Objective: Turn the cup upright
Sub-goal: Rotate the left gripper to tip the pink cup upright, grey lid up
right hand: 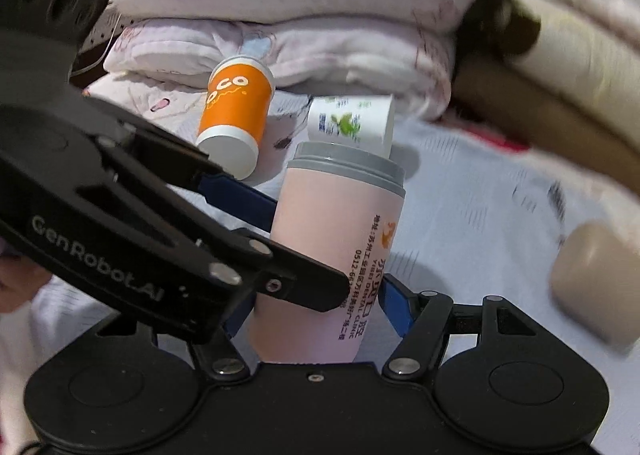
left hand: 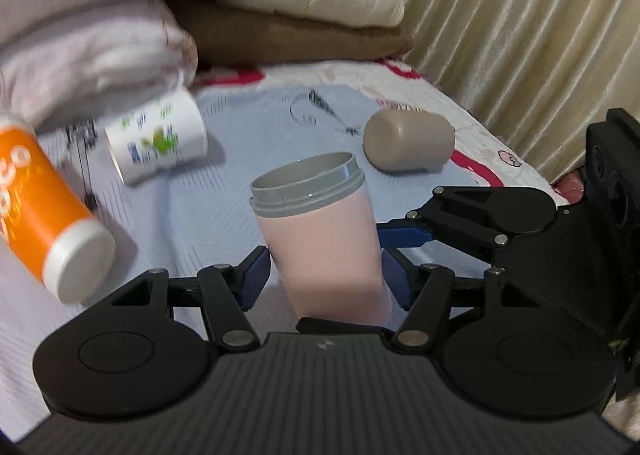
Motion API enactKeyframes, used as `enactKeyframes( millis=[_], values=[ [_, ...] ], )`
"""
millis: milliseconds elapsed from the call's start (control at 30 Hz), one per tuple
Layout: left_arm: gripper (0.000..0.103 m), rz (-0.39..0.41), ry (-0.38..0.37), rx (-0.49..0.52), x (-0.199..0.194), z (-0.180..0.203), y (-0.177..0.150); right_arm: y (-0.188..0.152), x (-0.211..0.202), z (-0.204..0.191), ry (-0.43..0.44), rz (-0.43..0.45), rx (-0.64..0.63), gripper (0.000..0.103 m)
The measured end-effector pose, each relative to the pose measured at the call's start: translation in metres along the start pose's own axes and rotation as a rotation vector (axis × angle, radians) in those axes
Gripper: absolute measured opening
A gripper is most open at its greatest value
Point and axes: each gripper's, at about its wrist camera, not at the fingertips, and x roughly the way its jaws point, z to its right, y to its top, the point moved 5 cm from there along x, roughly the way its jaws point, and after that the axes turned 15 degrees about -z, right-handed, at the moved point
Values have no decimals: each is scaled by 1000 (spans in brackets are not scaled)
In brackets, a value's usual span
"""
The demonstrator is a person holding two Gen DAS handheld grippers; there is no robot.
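The left hand-held gripper (left hand: 324, 275) brackets the lower body of a tall pale-pink plastic cup with a grey threaded rim (left hand: 320, 231), its blue pads at or just off the sides, seemingly to steady it. The right hand-held gripper (right hand: 320, 307) likewise spans the cup; whether either grips is unclear. The cup stands on the bed's light-blue sheet (left hand: 224, 207), long axis near vertical, mouth up and slightly tilted, so the flip looks nearly done.

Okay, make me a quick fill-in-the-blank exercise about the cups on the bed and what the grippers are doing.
1. The pink cup has a ____ rim.
2. The orange cup lies on its ____.
3. The left hand-held gripper and the right hand-held gripper both straddle the ____ cup.
4. The beige cup rests on the ____.

Missing words: grey; side; pink; bed
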Motion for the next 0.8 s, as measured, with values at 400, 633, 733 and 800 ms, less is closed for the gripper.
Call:
enactKeyframes(
  millis=[400, 633, 733, 800],
  values=[
    [59, 152, 105, 71, -3, 1, -5, 1, 14, -6, -184, 181, -102, 72],
    [58, 156, 36, 75, -6, 3, -6, 0, 18, -1, -201, 187, -92, 72],
    [58, 155, 74, 93, -4, 8, -7, -2, 19, -2, -214, 194, -93, 72],
    [58, 165, 65, 71, -4, 7, -6, -1, 19, -2, -214, 197, -88, 72]
  ],
)
